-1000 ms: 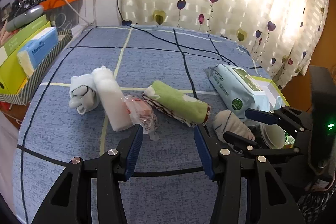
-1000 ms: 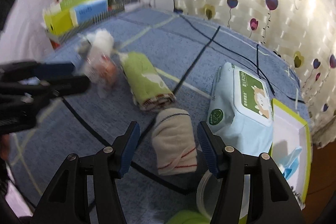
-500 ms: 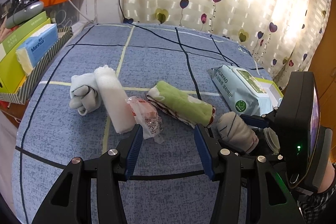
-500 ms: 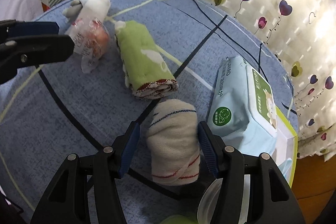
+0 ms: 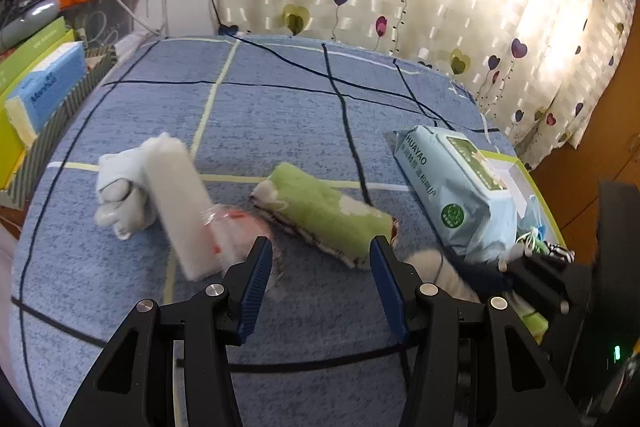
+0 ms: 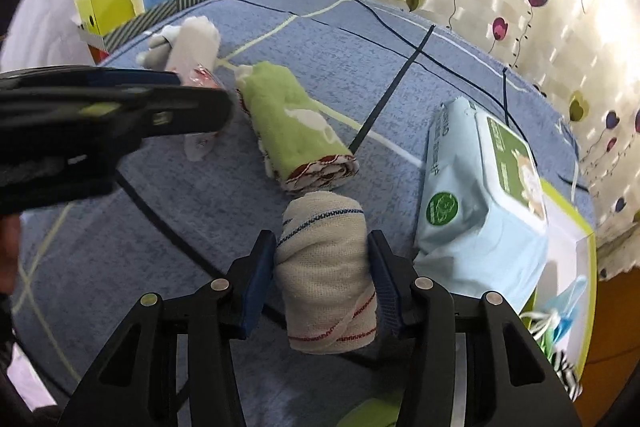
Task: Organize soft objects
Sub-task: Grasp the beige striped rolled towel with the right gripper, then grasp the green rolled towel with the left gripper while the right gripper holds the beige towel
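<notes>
Closing my right gripper (image 6: 322, 267) on the beige rolled sock (image 6: 326, 275) at the near edge of the blue surface (image 6: 340, 39), I squeeze its middle gently; my left gripper (image 5: 320, 267) hangs wide, empty

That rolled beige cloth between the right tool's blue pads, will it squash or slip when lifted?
The rolled beige knit cloth with red and blue stripes looks soft, so it will probably squash a little. Its woven texture should grip the right tool pads well. It is probably light, and its wrapped layers might loosen.
</notes>
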Tool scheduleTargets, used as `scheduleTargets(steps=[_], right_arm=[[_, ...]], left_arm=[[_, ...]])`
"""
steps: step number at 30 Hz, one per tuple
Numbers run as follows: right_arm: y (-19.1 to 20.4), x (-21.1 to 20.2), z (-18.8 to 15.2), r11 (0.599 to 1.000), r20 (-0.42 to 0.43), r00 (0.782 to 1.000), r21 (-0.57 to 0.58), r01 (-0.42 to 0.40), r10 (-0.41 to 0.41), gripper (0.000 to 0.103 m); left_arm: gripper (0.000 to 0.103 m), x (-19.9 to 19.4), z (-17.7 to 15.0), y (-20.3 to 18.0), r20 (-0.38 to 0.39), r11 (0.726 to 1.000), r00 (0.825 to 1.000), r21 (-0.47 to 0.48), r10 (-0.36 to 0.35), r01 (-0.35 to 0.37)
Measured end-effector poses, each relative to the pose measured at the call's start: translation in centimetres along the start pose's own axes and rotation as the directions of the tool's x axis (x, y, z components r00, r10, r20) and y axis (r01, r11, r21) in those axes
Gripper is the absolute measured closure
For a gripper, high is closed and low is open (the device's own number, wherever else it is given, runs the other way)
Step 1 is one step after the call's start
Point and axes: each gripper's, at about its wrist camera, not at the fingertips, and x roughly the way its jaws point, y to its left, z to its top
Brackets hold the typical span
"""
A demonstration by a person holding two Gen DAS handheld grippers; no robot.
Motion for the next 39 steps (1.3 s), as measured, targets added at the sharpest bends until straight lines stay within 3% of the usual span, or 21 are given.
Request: scheduleTargets(steps=[3,13,31,33,37,39], right_arm=[[0.2,-1.0,-0.8,1.0,0.022,1.0,0.019,-0.007,0.006,0.055],[-0.5,-2.6,-2.8,0.994,0.067,0.997,0.101,-0.048,0.041,0.055],[-1.5,-3.2,-3.7,0.987,0.099,0.992,0.138,-0.087,0.074,0.055],[-1.6,-3.2,-3.7,0.986,0.101,0.992,0.139,-0.089,0.076,0.055],[-1.7,-3.2,-3.8,0.985,0.104,0.991,0.143,-0.097,0.082,0.055],[-1.8,-3.1,-3.8,0.985,0.105,0.991,0.142,-0.098,0.083,0.055]], left_arm=[[0.053,0.7,0.8,-0.6,0.008,1.0,1.0,0.008,0.028,-0.028],[0.053,4.9,2.5,-1.5,-0.101,0.999,0.994,-0.035,0.033,-0.036],[0.051,7.6,3.0,-2.5,-0.123,0.988,0.982,-0.042,0.144,-0.15],[0.056,7.5,2.9,-2.4,-0.115,0.987,0.982,-0.045,0.146,-0.152],[0.079,7.2,2.8,-1.8,-0.098,0.984,0.982,-0.06,0.163,-0.169],[0.082,7.0,2.8,-1.3,-0.095,0.985,0.985,-0.08,0.146,-0.154]])
